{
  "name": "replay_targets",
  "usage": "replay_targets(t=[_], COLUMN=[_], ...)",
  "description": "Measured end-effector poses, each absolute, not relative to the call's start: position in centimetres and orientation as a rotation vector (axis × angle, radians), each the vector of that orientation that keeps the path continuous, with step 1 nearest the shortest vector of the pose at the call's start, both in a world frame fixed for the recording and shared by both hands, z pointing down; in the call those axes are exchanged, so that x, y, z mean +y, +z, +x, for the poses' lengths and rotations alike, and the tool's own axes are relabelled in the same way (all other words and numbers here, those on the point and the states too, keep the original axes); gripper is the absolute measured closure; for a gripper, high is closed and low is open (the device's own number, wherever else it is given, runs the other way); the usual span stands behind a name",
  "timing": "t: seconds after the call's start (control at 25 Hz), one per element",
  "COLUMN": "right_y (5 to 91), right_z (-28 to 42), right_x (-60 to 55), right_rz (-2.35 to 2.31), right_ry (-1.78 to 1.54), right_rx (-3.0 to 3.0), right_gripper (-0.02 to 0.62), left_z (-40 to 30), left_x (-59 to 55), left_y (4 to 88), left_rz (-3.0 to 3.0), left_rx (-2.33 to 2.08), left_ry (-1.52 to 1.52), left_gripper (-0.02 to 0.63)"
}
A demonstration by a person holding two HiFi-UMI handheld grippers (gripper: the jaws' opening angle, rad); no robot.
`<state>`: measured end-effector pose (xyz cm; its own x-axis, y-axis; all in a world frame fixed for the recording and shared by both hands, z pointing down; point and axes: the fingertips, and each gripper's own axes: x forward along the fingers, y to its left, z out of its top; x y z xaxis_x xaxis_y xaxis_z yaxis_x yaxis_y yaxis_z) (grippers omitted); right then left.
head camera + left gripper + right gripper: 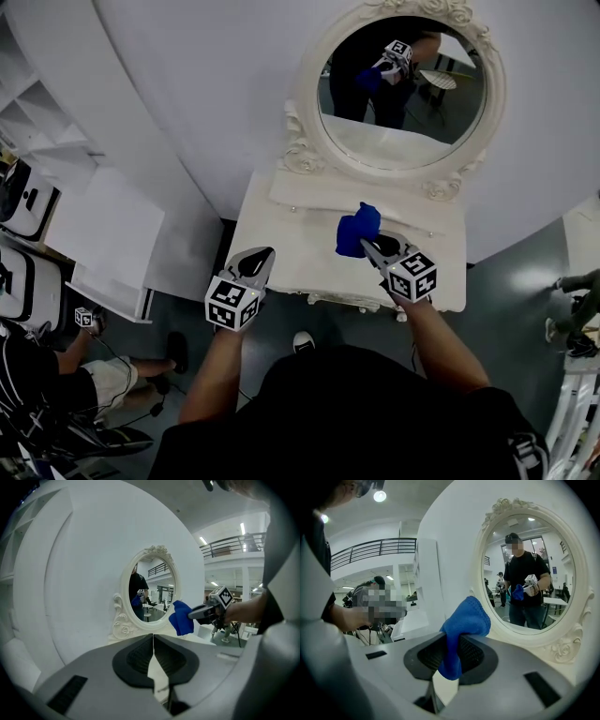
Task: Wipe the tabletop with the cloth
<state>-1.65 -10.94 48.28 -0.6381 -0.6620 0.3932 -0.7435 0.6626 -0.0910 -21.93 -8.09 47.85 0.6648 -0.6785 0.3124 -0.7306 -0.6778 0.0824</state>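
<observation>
Left gripper [255, 265]: your jaws are closed together on nothing, over the counter's [291, 246] front left edge.
Right gripper [377, 247]: your jaws are clamped on the cloth [358, 228], further in over the counter's middle.
Cloth: blue and bunched, sticking out past the jaw tips toward the mirror [403, 89]. You cannot tell whether it touches the counter.
Right gripper view alone: a fold pinched between the pads, its tail hanging below them.
Left gripper view alone: the cloth side-on, drooping from your right gripper's tips.
Mirror: reflects you and the cloth.
</observation>
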Motion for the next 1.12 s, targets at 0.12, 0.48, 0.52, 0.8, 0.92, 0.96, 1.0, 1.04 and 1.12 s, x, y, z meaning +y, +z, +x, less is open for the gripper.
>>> replay_targets(t=[0.12,0.48,0.52,0.8,0.92,0.96,1.0,1.04,1.12], right_y=[48.7,49.3,49.3,50.1,50.8,51.1,51.3,51.4,51.7], right_z=[-2.7,-3.0,-2.9,-0.2,1.3,1.6,1.8,1.9,2.1], right_x=[-11.7,-12.5,-12.5,-12.7,-12.7,-12.7,-12.9,-13.1,-13.5], right_rz=[1.129,1.179,1.186,1.273,1.286,1.284,1.278,1.27,1.247], right_ry=[0.365,0.388,0.388,0.404,0.435,0.443,0.451,0.458,0.467], right_rx=[-2.541,-2.5,-2.495,-2.426,-2.424,-2.427,-2.431,-2.436,-2.443], right_gripper=[0.54,0.54,0.54,0.54,0.54,0.54,0.54,0.54,0.54], left_z=[-22.7,-23.0,-22.9,-20.7,-19.5,-19.3,-19.1,-19.0,-18.6], left_x=[-9.0,-10.3,-10.3,-10.3,-10.4,-10.5,-10.7,-10.9,-11.2], left_y=[48.2,47.9,47.8,46.8,46.7,46.7,46.7,46.6,46.2], left_rz=[2.683,2.712,2.716,2.755,2.761,2.761,2.761,2.76,2.754], left_rx=[-1.125,-1.07,-1.065,-1.021,-1.02,-1.024,-1.03,-1.039,-1.058], left_ry=[0.381,0.379,0.378,0.396,0.411,0.419,0.427,0.431,0.426], left_gripper=[0.592,0.592,0.592,0.592,0.592,0.592,0.592,0.592,0.592])
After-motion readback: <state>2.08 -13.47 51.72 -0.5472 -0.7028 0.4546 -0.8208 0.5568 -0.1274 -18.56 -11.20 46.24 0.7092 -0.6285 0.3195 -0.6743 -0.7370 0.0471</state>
